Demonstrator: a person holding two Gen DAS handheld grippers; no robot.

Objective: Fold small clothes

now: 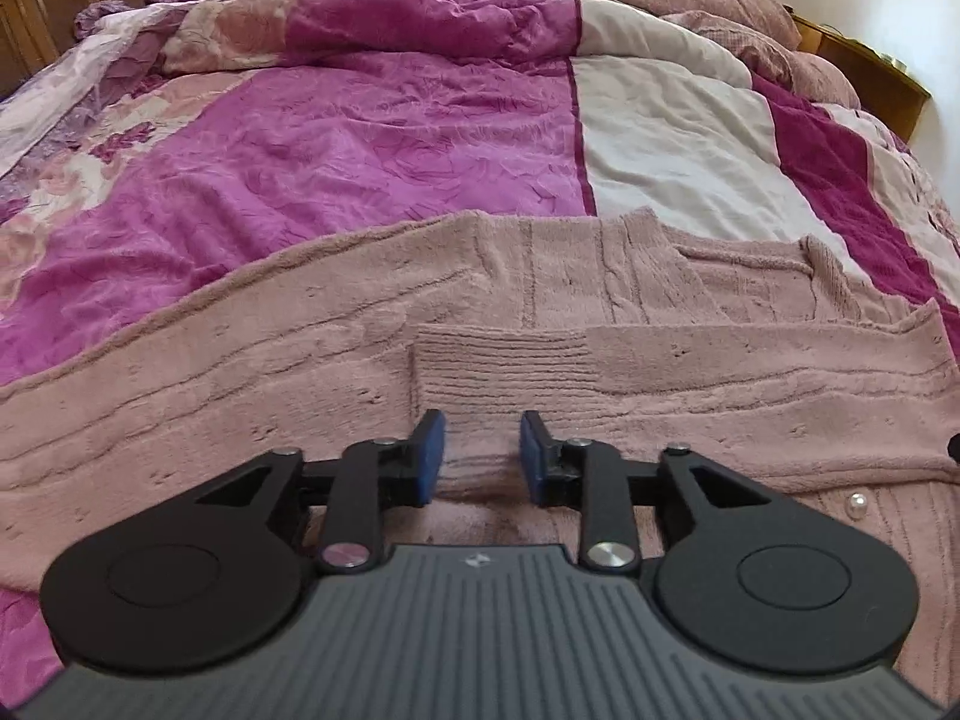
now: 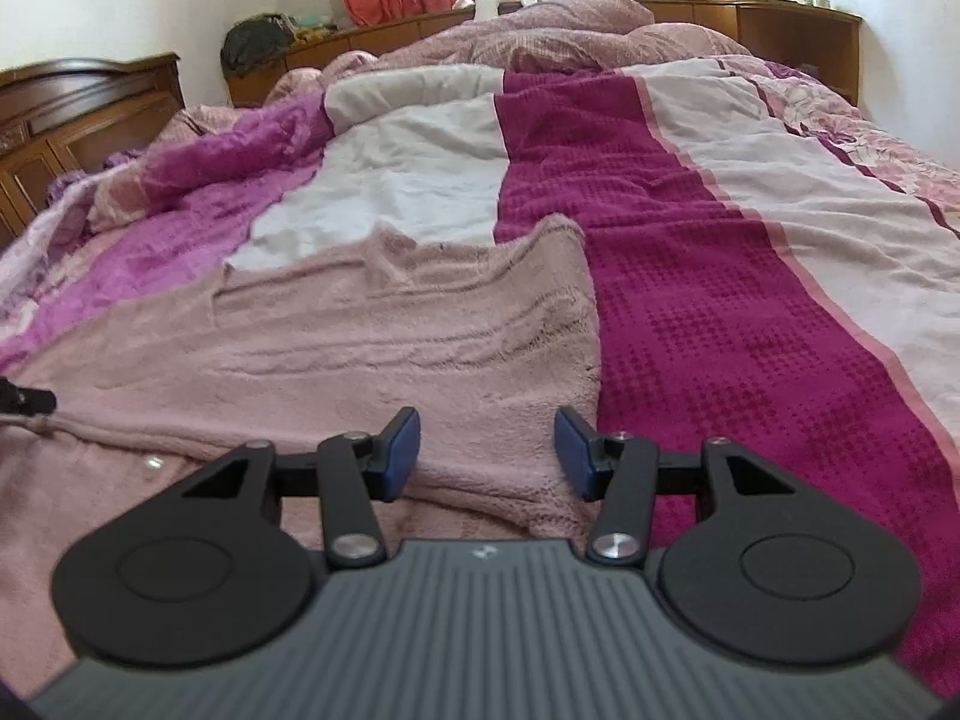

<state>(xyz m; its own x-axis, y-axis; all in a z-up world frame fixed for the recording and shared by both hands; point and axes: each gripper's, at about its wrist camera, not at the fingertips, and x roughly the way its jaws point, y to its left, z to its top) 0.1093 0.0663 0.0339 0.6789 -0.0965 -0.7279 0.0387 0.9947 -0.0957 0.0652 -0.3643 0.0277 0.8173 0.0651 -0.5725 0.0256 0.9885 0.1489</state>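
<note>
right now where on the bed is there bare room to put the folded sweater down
Free: the dark magenta stripe right of the pink sweater, and the white panel beyond its far edge. The bright purple panel on its other side is also bare. Crowded: the near bed under both grippers, covered by the sweater, and the bunched bedding at the far end.

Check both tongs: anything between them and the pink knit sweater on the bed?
Nothing visible. The left tongs hang open right over the pink knit sweater, above its folded sleeve. The right tongs are open over its right edge, beside the bedspread. Only knit fabric lies in front of either.
</note>
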